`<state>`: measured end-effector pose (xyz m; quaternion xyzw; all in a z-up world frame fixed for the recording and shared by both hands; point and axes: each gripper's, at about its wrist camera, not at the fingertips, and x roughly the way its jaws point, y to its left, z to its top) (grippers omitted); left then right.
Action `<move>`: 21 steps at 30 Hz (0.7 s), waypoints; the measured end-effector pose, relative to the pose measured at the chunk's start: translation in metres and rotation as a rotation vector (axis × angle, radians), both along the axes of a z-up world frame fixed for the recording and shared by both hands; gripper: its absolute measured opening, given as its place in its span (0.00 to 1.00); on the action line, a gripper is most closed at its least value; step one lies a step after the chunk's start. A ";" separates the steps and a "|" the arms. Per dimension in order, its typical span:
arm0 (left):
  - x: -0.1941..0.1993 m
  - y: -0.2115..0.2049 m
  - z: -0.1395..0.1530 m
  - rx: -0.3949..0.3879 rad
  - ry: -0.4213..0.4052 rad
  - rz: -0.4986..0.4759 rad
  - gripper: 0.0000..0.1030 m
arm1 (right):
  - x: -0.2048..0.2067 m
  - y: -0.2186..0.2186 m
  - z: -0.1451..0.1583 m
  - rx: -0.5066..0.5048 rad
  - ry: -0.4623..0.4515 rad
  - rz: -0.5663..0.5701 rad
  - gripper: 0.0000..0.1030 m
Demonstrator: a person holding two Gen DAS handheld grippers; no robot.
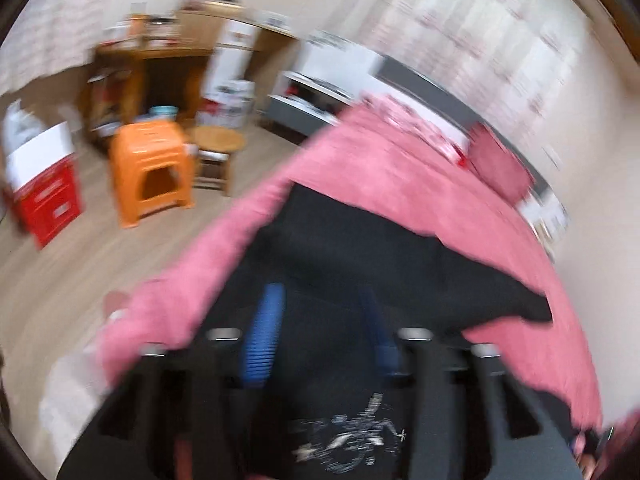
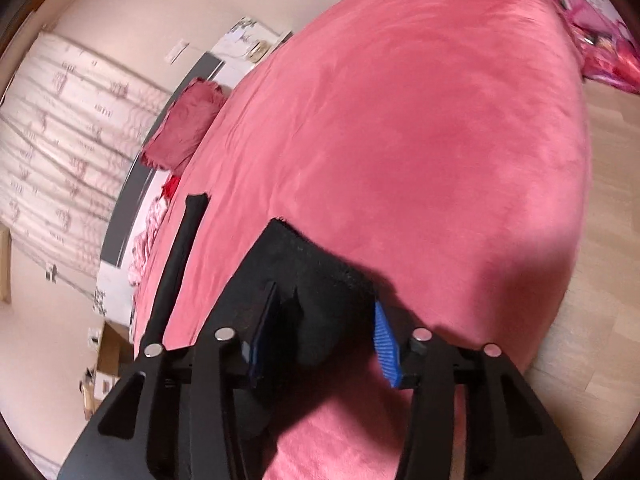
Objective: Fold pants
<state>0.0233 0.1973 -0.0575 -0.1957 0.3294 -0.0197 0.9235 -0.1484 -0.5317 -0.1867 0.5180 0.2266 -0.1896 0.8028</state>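
Observation:
Black pants [image 1: 360, 248] lie spread on a bed with a pink cover [image 1: 400, 168]; a white print shows on the fabric near the camera. This view is blurred. My left gripper [image 1: 320, 334] hovers over the pants with its blue pads [image 1: 264, 336] apart and nothing pinched between them. In the right wrist view a corner of the black pants [image 2: 316, 272] bunches up between the pads of my right gripper [image 2: 322, 340]. The right blue pad [image 2: 386, 344] shows its face clear of the cloth. A narrow black strip of the pants [image 2: 188, 240] runs off to the left over the pink cover [image 2: 400, 120].
A dark red pillow [image 2: 184, 128] lies at the head of the bed by a grey headboard. On the wooden floor stand an orange plastic stool [image 1: 150, 172], a round wooden stool [image 1: 218, 148], a red and white box [image 1: 44, 192] and a wooden desk [image 1: 152, 68]. A pink bag [image 2: 600, 48] lies beyond the bed.

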 end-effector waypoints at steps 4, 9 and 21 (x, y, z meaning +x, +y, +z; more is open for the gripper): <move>0.037 -0.053 -0.028 0.052 0.042 -0.200 0.56 | 0.006 0.000 0.034 -0.078 0.011 0.060 0.16; 0.074 -0.104 -0.074 0.292 0.089 -0.281 0.56 | 0.018 0.009 0.067 -0.257 0.175 0.112 0.15; 0.077 -0.105 -0.103 0.336 0.115 -0.299 0.71 | 0.026 0.014 0.038 -0.313 0.429 -0.155 0.36</move>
